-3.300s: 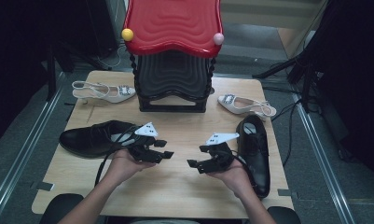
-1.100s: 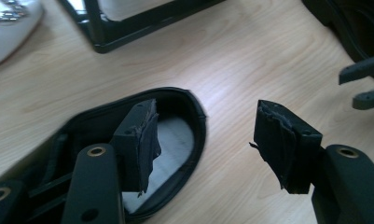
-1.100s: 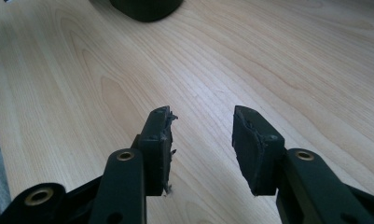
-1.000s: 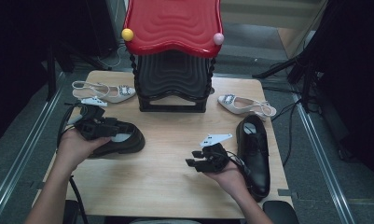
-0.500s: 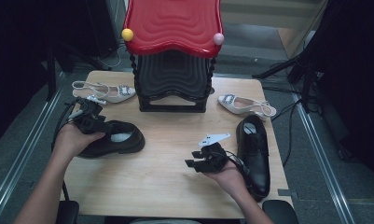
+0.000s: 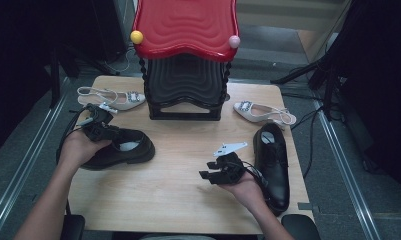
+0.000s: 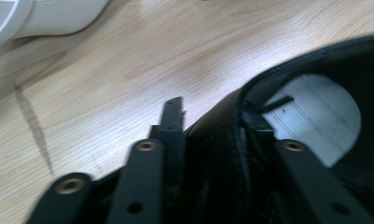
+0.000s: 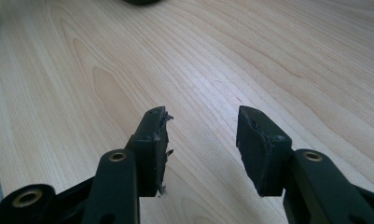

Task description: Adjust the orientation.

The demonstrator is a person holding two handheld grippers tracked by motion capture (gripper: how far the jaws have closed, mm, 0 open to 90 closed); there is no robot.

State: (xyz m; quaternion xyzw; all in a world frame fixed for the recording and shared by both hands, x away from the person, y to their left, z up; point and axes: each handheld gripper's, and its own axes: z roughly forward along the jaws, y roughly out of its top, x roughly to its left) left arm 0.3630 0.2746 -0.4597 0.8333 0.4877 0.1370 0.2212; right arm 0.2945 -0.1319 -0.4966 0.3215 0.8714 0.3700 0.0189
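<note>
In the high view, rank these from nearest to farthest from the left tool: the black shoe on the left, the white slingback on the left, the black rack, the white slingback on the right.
1. Left black shoe, gripped at its heel by the left tool.
2. Left white slingback, just behind it.
3. Black rack, at centre back.
4. Right white slingback, far right.

Light wood table (image 6: 188,200) w/ rounded corners, grain clear in both gripper views, sits on grey floor (image 6: 28,150) btwn two metal rails (image 6: 343,165) running along its left & right sides. Red-topped black tiered rack (image 6: 185,55) stands at table's far edge, centre. Surroundings dark; black stands and cables (image 6: 318,85) at right, light falls evenly from above.
</note>
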